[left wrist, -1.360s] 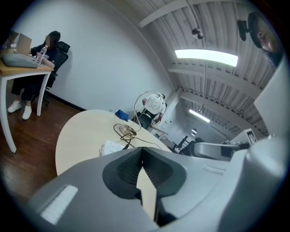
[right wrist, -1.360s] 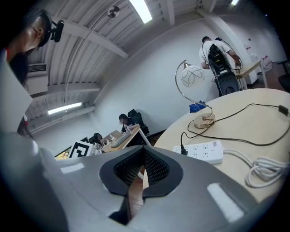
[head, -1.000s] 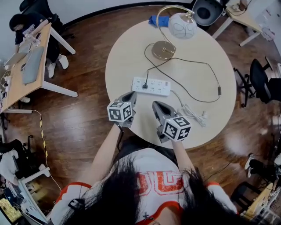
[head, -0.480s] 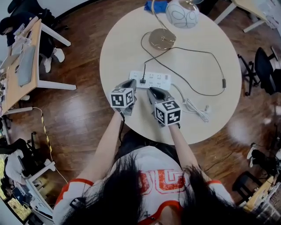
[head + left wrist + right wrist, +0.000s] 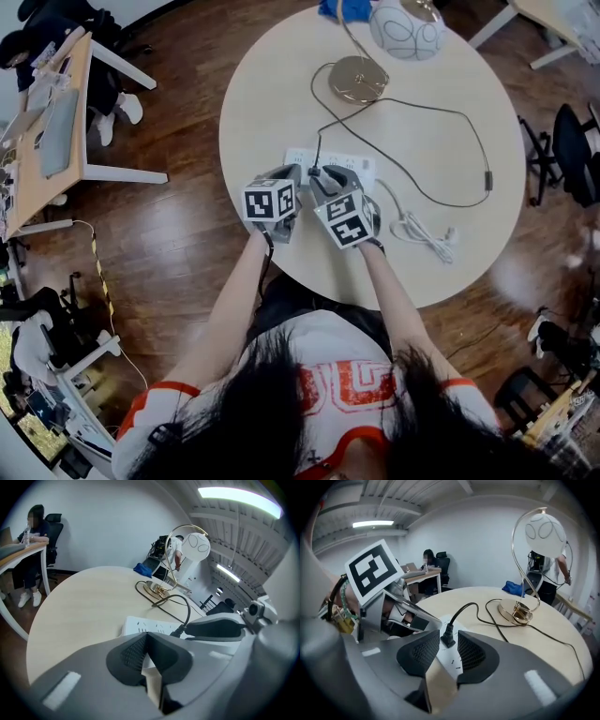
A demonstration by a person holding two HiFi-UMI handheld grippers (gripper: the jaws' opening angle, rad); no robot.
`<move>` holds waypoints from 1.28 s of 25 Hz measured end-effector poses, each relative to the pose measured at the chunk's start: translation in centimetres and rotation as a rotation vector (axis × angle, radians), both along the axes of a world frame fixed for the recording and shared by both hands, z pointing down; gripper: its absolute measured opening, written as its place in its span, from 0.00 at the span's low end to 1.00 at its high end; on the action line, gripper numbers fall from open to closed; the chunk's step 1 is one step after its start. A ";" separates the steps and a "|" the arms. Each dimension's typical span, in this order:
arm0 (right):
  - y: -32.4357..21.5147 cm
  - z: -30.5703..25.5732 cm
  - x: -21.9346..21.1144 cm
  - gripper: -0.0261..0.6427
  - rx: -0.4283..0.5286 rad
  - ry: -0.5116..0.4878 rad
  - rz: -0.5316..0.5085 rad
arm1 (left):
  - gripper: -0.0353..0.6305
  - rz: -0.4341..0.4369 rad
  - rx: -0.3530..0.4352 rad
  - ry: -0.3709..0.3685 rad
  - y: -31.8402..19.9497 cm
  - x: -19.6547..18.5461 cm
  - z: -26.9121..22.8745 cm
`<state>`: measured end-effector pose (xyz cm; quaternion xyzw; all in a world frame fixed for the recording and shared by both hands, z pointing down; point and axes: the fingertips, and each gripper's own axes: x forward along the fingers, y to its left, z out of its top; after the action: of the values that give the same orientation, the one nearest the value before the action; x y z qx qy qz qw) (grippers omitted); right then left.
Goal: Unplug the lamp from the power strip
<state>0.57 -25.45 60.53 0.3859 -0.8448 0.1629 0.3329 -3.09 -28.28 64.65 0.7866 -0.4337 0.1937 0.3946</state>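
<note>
A white power strip [image 5: 364,167] lies mid-table, with the lamp's black plug [image 5: 316,169] standing in its left end. The black cord runs up to the brass lamp base [image 5: 356,78] under a white globe shade [image 5: 405,28]. My right gripper [image 5: 328,174] is at the strip; in the right gripper view its jaws are opening, with the plug [image 5: 447,637] between the fingertips [image 5: 426,651] and not squeezed. My left gripper [image 5: 292,174] hovers just left of it, over the strip's left end, shut on nothing. In the left gripper view, the strip [image 5: 147,625] lies just ahead.
A coiled white cable [image 5: 422,234] lies right of the strip. The lamp cord's inline switch [image 5: 488,180] sits near the table's right edge. A blue cloth [image 5: 342,9] lies behind the lamp. A desk [image 5: 47,103] with a seated person stands to the left, and office chairs [image 5: 572,150] to the right.
Both grippers have moved forward from the table's near edge to the power strip. The right gripper's jaws have opened and now stand on either side of the plug.
</note>
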 end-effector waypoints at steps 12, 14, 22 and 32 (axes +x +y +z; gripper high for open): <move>-1.5 2.1 -1.9 0.16 -0.068 0.052 -0.081 | 0.05 0.012 0.007 -0.037 0.1 0.2 0.0; -1.4 2.0 -1.8 0.15 -0.068 0.067 -0.075 | 0.05 0.013 0.006 -0.029 0.1 0.3 0.0; -1.4 0.4 -1.4 0.15 -0.065 -0.083 0.010 | 0.05 0.016 0.004 -0.028 0.2 0.3 0.1; -0.5 -4.1 3.9 0.14 -0.055 -0.214 0.190 | 0.05 0.004 0.000 -0.007 0.1 0.2 0.1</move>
<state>4.44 -26.00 56.48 0.4353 -0.8304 0.2568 0.2346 -2.89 -28.19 64.79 0.7867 -0.4335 0.1972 0.3929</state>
